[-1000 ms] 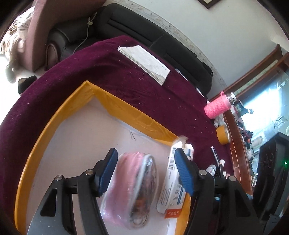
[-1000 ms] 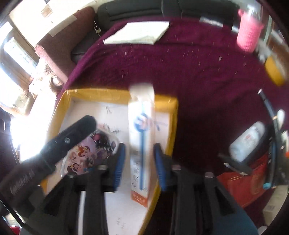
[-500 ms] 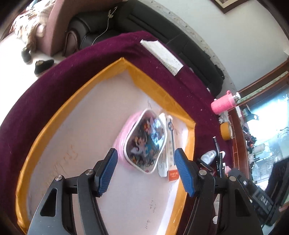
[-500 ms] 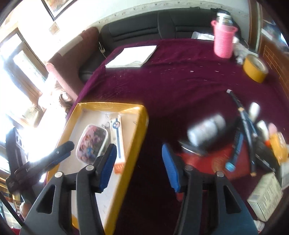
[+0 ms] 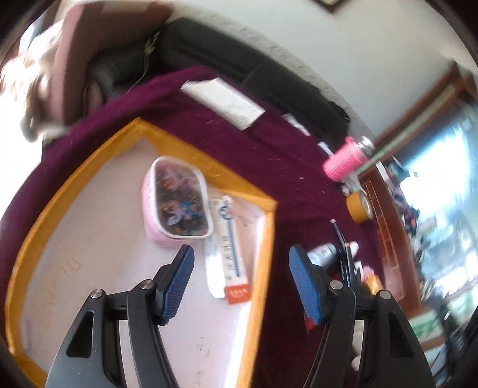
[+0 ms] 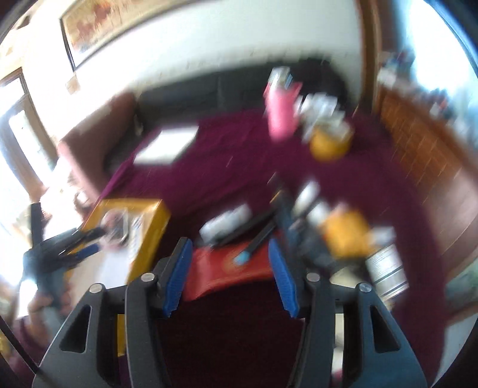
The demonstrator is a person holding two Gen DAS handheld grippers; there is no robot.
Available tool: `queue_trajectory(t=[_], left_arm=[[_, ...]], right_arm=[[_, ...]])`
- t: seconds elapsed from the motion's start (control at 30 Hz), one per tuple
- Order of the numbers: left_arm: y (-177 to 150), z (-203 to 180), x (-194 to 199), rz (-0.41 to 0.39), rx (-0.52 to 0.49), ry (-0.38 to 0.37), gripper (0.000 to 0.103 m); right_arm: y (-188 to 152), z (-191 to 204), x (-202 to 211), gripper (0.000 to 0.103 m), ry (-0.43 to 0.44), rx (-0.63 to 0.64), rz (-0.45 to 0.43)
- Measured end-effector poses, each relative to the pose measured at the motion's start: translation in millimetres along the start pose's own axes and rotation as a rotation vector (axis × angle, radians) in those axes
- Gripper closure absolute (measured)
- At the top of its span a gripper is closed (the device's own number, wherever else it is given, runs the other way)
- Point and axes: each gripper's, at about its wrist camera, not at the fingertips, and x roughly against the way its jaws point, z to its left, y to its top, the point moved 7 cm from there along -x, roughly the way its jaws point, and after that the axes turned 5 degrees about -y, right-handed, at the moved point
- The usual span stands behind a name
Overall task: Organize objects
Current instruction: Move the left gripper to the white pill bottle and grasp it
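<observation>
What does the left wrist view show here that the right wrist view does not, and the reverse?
Only the left wrist view shows the left gripper up close, jaws opening with nothing between them, above the long white box beside the pink pouch, both sharp. Only the right wrist view shows the right gripper, jaws opening and empty, over the red packet, plus a framed picture on the wall. Both share the yellow-rimmed tray, the pink bottle, the tape roll, the white paper stack and the maroon cloth.
</observation>
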Motion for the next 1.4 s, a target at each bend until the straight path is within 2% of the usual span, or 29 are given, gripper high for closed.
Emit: queue_trajectory(t=[0.03,0.07,0.1,0.17,0.27,0.37,0.47,0.53,0.7,0.93,1.0,1.2,1.27,1.3,1.33,1.4], left_arm=[[-3.7,-14.0,8.6,-0.015,-0.071,0.009,0.032],[-8.1,-27.9,14.5,-0.025,-0.136,0.019,0.028],[-14.0,-42.8,18.3,-0.029,-0.202,0.026,0.028],[-27.8,-72.3,17.0,-0.009,-0.314,0.017,0.028],[-45.7,-101.1,1.7,0.046,-0.408,0.011,0.028],[-59.5,-117.1,-23.3,0.099,-0.424,0.044,0.028],[-70.4,-126.0,-38.7,0.141,-0.41,0.043,0.028],[-70.3,-136.3,-49.7,0.128,-0.437,0.063,0.028],[-53.3,-157.0,-87.6,0.107,-0.579,0.141,0.028],[-41.8,-157.9,-156.7,0.217,-0.663,0.172,0.029],[-38.3,-155.7,-174.4,0.236,-0.7,0.201,0.029],[-35.9,-147.1,-206.6,0.294,-0.695,0.21,0.029],[-39.9,-151.6,-208.1,0.279,-0.721,0.203,0.034],[-41.2,-153.9,-208.1,0.277,-0.724,0.2,0.043],[-42.4,-156.3,-208.7,0.286,-0.717,0.19,0.068],[-46.3,-155.6,-213.6,0.3,-0.734,0.241,0.074]], right_arm=[[1.5,-12.4,7.2,0.012,-0.007,0.001,-0.068],[-1.0,-23.9,9.2,0.001,0.004,-0.013,-0.103],[-5.4,-36.5,6.6,0.0,0.002,-0.041,-0.1],[-25.3,-69.0,-11.9,0.0,-0.026,-0.15,0.011],[-49.5,-100.2,-28.1,0.0,0.008,-0.274,0.069],[-66.0,-133.3,-36.7,0.0,-0.032,-0.339,0.071],[-73.1,-165.5,-43.0,0.0,-0.083,-0.378,0.047],[-74.9,-183.2,-44.2,0.0,-0.099,-0.394,0.034],[-78.4,-214.1,-57.5,0.0,-0.088,-0.457,-0.005],[-90.2,-237.9,-70.5,0.0,-0.041,-0.543,-0.031],[-91.0,-237.9,-69.1,0.0,-0.028,-0.552,-0.037],[-94.8,-222.7,-77.2,0.0,0.037,-0.522,0.013],[-95.3,-219.6,-77.4,0.0,0.037,-0.51,0.015],[-95.6,-219.0,-77.4,0.0,0.04,-0.508,0.015],[-96.6,-218.1,-77.8,0.0,0.044,-0.509,0.019],[-98.9,-218.2,-79.6,0.0,0.047,-0.513,0.031]])
